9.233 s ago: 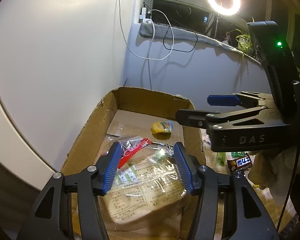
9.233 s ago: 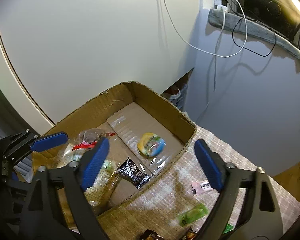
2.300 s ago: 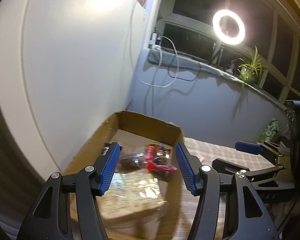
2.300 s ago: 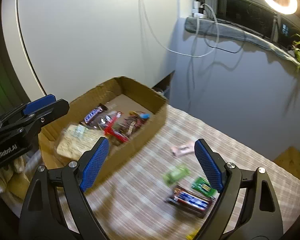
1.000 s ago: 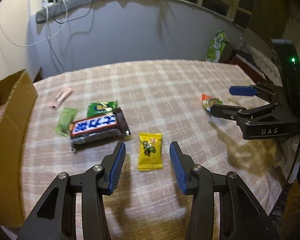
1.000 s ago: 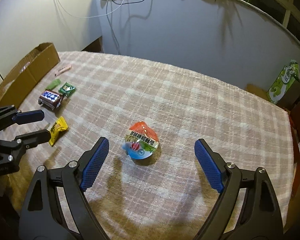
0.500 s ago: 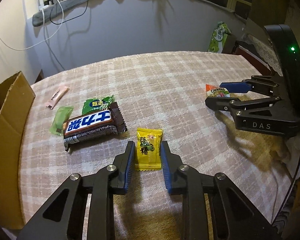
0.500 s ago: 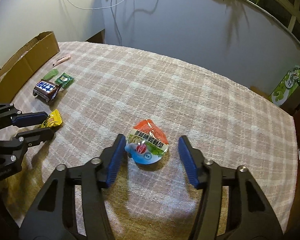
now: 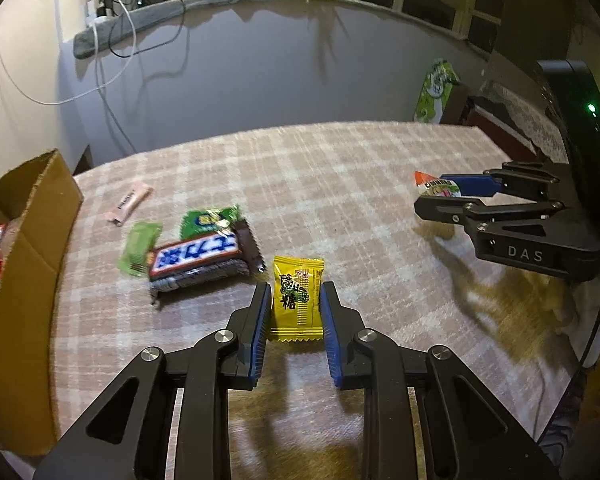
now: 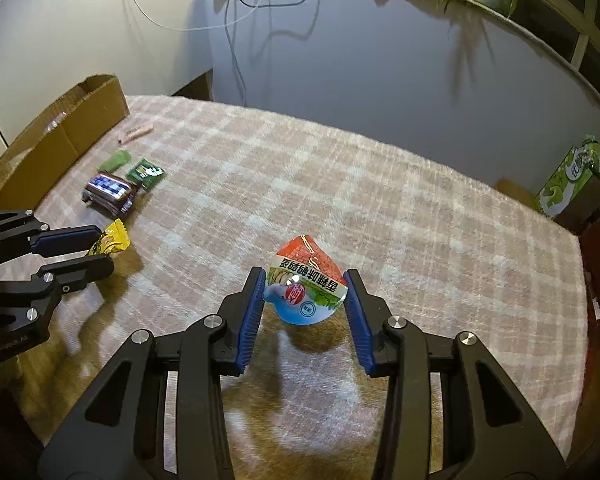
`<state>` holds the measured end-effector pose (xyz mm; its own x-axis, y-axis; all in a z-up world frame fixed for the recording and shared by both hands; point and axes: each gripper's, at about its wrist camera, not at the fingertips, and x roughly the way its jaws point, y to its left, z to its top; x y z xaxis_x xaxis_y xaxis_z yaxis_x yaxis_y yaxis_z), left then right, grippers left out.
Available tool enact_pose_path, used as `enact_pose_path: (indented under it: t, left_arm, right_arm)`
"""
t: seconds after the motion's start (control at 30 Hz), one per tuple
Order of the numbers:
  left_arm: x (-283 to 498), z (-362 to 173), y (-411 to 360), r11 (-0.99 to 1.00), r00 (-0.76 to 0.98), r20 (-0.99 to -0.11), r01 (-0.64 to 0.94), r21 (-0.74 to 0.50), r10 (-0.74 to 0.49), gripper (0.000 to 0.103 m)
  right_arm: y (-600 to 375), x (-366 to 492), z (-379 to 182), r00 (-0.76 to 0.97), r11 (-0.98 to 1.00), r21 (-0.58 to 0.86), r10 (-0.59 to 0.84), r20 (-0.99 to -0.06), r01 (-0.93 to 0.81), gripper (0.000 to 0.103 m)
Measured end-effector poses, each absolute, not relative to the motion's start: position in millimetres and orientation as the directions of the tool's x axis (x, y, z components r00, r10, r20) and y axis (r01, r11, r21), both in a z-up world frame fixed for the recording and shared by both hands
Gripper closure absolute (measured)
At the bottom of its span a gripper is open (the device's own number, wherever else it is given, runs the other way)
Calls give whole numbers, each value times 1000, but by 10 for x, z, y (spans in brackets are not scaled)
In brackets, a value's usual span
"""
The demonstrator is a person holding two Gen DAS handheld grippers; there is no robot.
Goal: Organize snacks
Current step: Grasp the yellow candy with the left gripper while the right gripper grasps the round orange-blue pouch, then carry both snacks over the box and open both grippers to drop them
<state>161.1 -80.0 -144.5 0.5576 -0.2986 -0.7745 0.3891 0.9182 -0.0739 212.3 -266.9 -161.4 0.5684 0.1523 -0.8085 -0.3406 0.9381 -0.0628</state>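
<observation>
My left gripper (image 9: 293, 303) is shut on a yellow candy packet (image 9: 297, 298) and holds it just above the checked tablecloth (image 9: 340, 184). My right gripper (image 10: 306, 300) is shut on a red, white and blue jelly cup (image 10: 306, 288), lifted off the cloth and tilted. In the right wrist view the left gripper (image 10: 86, 252) with the yellow packet (image 10: 110, 242) is at the left. In the left wrist view the right gripper (image 9: 444, 196) with the cup (image 9: 436, 188) is at the right. The cardboard box (image 9: 16, 240) stands at the left table edge.
A dark chocolate bar (image 9: 204, 260), two green packets (image 9: 208, 220) (image 9: 138, 246) and a pink stick packet (image 9: 130, 202) lie near the box (image 10: 56, 140). A green carton (image 10: 572, 176) stands off the table's far right. A wall runs behind the table.
Both grippers have left the box and moved over the table. Each has closed from wide open onto its snack: left on the yellow packet, right on the jelly cup, which is now lifted.
</observation>
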Motion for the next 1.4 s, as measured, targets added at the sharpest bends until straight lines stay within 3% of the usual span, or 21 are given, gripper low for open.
enact_pose_path:
  t: [0.57, 1.4]
  left_arm:
    - [1643, -956, 13, 963, 701, -663, 239, -128, -262, 80]
    - [1533, -918, 1130, 986, 775, -619, 29, -163, -125, 80]
  right_arm:
    - [-1934, 2095, -1117, 615, 900, -46, 259, -745, -434, 62]
    - [-374, 2174, -1009, 548, 779, -24, 419, -724, -627, 62]
